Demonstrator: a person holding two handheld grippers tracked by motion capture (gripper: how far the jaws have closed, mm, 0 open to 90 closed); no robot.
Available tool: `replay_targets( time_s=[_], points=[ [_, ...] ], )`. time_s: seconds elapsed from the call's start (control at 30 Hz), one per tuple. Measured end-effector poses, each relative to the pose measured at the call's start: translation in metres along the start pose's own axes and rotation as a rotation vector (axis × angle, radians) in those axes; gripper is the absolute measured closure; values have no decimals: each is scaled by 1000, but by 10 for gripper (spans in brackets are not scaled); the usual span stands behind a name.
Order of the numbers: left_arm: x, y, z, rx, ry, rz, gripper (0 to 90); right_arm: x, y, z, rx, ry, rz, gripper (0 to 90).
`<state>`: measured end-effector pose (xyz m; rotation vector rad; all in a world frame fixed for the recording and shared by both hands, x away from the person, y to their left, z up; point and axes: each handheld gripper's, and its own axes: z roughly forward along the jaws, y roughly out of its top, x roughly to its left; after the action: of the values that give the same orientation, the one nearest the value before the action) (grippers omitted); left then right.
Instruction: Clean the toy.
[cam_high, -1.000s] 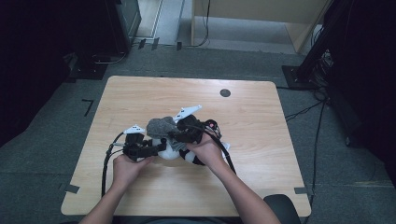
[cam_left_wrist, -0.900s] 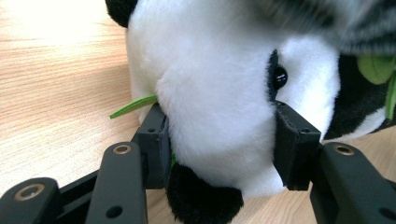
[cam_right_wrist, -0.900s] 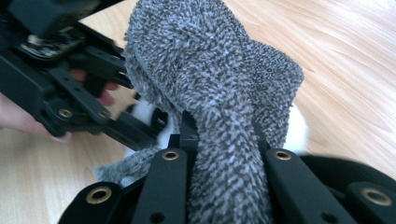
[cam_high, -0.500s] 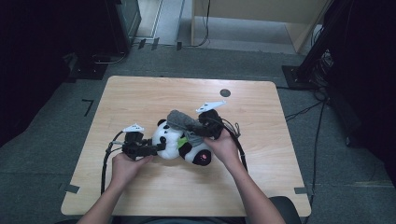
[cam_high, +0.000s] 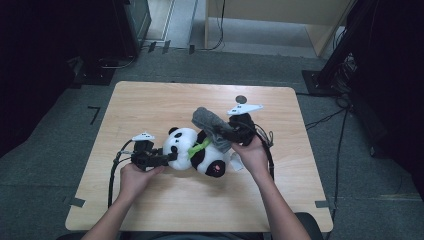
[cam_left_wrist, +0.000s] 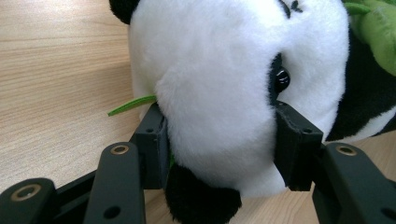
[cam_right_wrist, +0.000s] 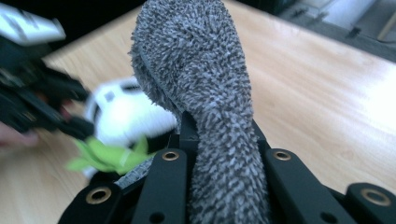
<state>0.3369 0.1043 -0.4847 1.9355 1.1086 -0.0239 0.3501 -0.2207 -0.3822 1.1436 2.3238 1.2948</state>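
My station sits in a lab or studio space: a bare wooden table (cam_high: 150, 100) on grey carpet (cam_high: 55, 150), cables (cam_high: 330, 117) trailing across the floor, dark equipment racks (cam_high: 380, 60) flanking it, tape marks (cam_high: 93, 114).

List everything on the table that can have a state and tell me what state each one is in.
panda plush: lying on the table, head clamped
grey cloth: lifted, bunched, hanging over the panda's body
left gripper: shut on the panda's head
right gripper: shut on the grey cloth
table: bare wood around the toy
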Motion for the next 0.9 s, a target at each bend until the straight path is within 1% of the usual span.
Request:
replay_targets(
  time_s=[0.07, 0.1, 0.13, 0.2, 0.33, 0.43, 0.53, 0.57, 0.67, 0.7, 0.77, 0.8, 0.9],
  points=[
    [0, 0, 0, 1, 1, 2, 459, -3, 3, -10, -29, -11, -2, 783],
    [0, 0, 0, 1, 1, 2, 459, -3, 3, -10, -29, -11, -2, 783],
    [-1, 0, -1, 1, 1, 8, 458, -7, 3, -18, -60, -10, 12, 783],
    [0, 0, -1, 0, -3, 6, 455, -12, 3, -26, -76, -21, 27, 783],
    [1, 2, 0, -7, 6, -4, 455, -21, -1, -41, -101, -46, 57, 782],
    [2, 3, 1, -12, 7, -15, 456, -24, -5, -45, -99, -59, 66, 781],
    [3, 4, 1, -9, 1, -22, 456, -23, -11, -39, -77, -56, 65, 780],
    [3, 4, 1, -9, 1, -21, 455, -21, -13, -34, -61, -50, 67, 780],
    [3, 5, 1, -3, -4, -19, 452, -17, -22, -17, 9, -64, 44, 778],
    [3, 5, 1, -5, -7, -24, 451, -18, -26, -13, 20, -60, 55, 778],
    [4, 5, 2, -7, -14, -33, 451, -23, -34, -5, 18, -54, 75, 777],
    [5, 6, 2, -7, -17, -35, 451, -25, -37, -4, 12, -63, 80, 777],
    [6, 8, 2, 8, -26, -30, 451, -33, -45, -8, -4, -66, 110, 776]
  ],
)
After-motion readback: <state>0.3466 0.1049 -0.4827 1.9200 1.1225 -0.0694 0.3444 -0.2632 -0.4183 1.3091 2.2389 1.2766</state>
